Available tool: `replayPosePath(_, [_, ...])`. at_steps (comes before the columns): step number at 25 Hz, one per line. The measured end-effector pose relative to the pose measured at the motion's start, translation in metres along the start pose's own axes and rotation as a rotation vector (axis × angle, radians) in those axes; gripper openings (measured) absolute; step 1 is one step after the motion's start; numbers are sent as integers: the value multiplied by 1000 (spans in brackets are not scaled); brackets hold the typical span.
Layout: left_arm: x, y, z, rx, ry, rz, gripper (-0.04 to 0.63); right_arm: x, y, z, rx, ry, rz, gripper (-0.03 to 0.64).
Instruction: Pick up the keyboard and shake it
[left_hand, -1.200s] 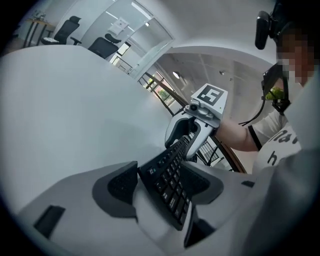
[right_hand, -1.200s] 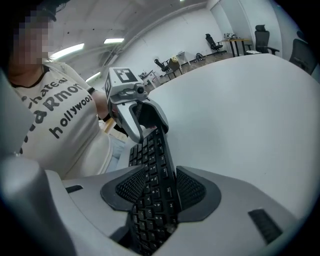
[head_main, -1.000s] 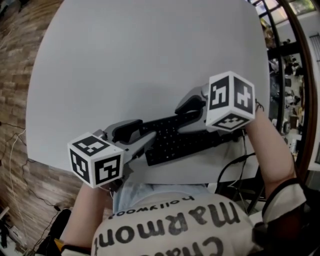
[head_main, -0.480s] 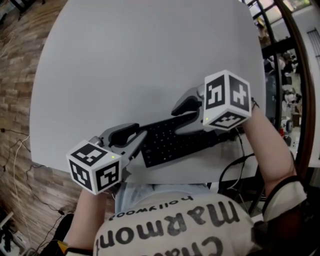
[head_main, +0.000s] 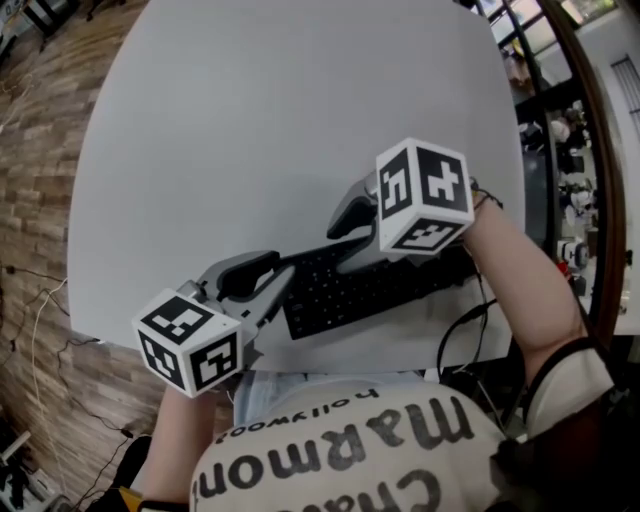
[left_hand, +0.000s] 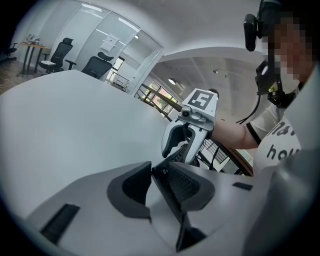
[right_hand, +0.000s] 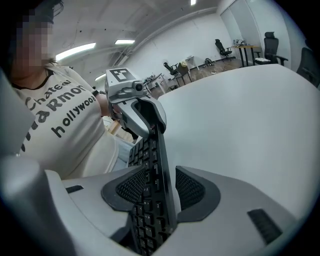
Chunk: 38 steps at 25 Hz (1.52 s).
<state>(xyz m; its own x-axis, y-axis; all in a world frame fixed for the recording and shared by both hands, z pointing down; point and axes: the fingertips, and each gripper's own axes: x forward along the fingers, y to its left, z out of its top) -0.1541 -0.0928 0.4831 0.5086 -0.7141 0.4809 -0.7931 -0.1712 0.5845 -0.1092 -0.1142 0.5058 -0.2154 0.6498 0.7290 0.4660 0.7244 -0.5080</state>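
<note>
A black keyboard (head_main: 350, 290) lies slantwise over the near edge of the white table (head_main: 300, 120). My left gripper (head_main: 280, 280) is shut on its left end, the thin edge pinched between the pads (left_hand: 160, 175). My right gripper (head_main: 340, 235) is shut on the right end. In the right gripper view the keyboard (right_hand: 150, 165) runs on edge between the pads (right_hand: 157, 187) toward the left gripper (right_hand: 137, 112). The left gripper view shows the keyboard (left_hand: 181, 151) reaching to the right gripper (left_hand: 187, 135). Whether the keyboard has left the table I cannot tell.
A black cable (head_main: 460, 340) hangs off the table's near right edge beside the person's arm. Office chairs (left_hand: 97, 65) stand beyond the far side of the table. A railing and floor drop lie at the right (head_main: 560, 150).
The left gripper's jaws have closed onto the keyboard's left end. The right gripper and the keyboard have shifted a little to the left in the head view.
</note>
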Motion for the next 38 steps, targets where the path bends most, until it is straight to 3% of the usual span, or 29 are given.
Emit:
replayPosePath(8, [1,-8,4,1,-8,-6,107,-5,8,-3,-25,3,49,156])
replayPosePath(14, [-4,-5,11,-108,-113,-22,107,-13,9,2,-59,-34,-2,123])
replayPosePath(17, [-5,-4,13,-124,-136,-25,109,-16,8,5,-80,-33,-15,121])
replayPosePath(19, [-3,-5,8,-118,-120,-29,123,-18,10,6,-88,-41,-18,121])
replayPosePath(21, [1,-6,-1,-102,-91,-34,191,-20,10,6,-87,-55,-26,121])
replayPosePath(25, [10,-19,-23,-86,-5,-97,268,-24,12,10,-92,-72,-38,121])
replayPosePath(28, [25,-30,-32,-44,49,-149,279,-27,13,11,-101,-80,-42,120])
replayPosePath(38, [60,-43,-32,37,87,-196,279,-35,19,16,-136,-101,-42,120])
